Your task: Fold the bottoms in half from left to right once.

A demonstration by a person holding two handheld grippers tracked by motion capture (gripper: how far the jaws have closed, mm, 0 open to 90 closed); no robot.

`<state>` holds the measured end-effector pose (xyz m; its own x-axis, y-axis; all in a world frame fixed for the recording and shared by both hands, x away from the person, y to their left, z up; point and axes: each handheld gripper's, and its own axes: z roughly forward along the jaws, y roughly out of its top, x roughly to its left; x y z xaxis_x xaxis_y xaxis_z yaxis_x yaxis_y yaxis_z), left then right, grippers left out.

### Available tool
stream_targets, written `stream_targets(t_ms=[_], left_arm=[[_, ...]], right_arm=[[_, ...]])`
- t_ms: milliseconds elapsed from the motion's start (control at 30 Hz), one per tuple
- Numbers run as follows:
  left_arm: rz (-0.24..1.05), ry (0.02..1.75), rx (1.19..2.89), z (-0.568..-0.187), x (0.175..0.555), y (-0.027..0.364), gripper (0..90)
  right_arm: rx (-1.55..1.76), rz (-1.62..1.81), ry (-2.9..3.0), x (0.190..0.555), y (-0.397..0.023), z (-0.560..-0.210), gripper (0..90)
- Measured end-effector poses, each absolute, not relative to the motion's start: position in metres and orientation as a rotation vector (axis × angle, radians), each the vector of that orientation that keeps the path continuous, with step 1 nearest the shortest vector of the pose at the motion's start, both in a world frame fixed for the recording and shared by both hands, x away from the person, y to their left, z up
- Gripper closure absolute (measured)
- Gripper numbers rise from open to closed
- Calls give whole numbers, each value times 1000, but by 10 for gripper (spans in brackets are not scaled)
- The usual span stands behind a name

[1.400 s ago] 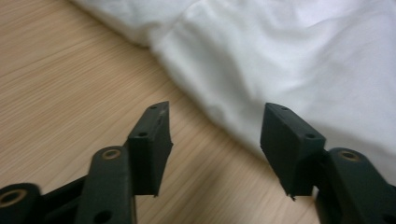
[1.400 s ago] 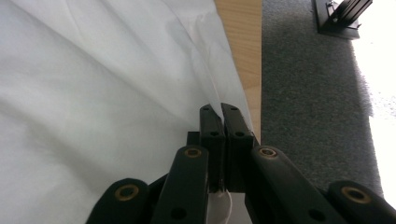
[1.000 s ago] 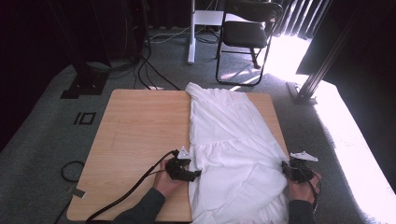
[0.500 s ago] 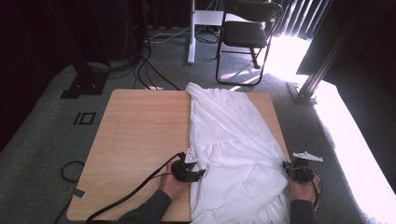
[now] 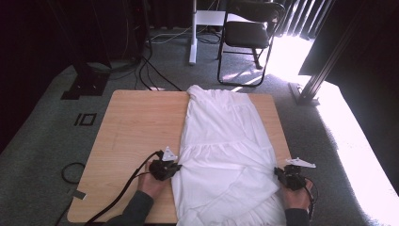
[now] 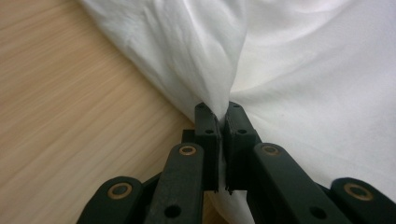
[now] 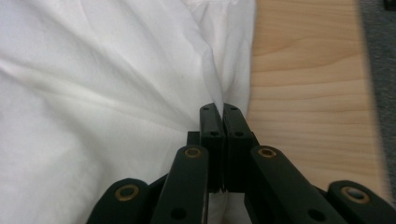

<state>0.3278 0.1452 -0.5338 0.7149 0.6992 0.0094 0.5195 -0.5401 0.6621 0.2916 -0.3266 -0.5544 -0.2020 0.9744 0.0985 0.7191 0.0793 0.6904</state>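
A white tiered skirt [image 5: 226,141] lies lengthwise on the right half of the wooden table [image 5: 136,127], its hem hanging over the near edge. My left gripper [image 5: 178,165] is at the skirt's left edge; its jaws have just been closing and now pinch a fold of the white cloth [image 6: 205,70]. My left gripper [image 6: 222,109] shows the fabric bunched up between the pads. My right gripper [image 5: 278,172] is at the skirt's right edge, shut on the cloth [image 7: 140,93]; my right gripper [image 7: 218,108] grips a thin fold there.
A black folding chair [image 5: 249,33] and a white stand leg [image 5: 193,33] are on the carpet beyond the table. Cables [image 5: 117,197] trail off the table's near left. A dark metal post [image 5: 324,70] stands at the right, beside a bright sunlit patch.
The left gripper has moved right onto the skirt's left edge and shut on it. The right gripper has shut on the right edge and shifted slightly. The cloth now bunches at both grips.
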Motion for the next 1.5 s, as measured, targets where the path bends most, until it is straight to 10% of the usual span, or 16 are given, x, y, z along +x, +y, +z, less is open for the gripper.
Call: stream_targets(t_ms=[700,833,1067,1500], left_arm=[[358,911,2321,-539,244,202,869],[391,910,2256,-535,244,206,656],[448,972,2102,-522,260,222,529],[565,1013,2047,-529,315,206,504]], right_arm=[[1601,972,2071,216,-273,-557,890],[1593,971,2091,215,-273,-554,751],[1481,1036,2012,238,-273,-518,479],[1165,1120,2156,350,-208,-474,638]])
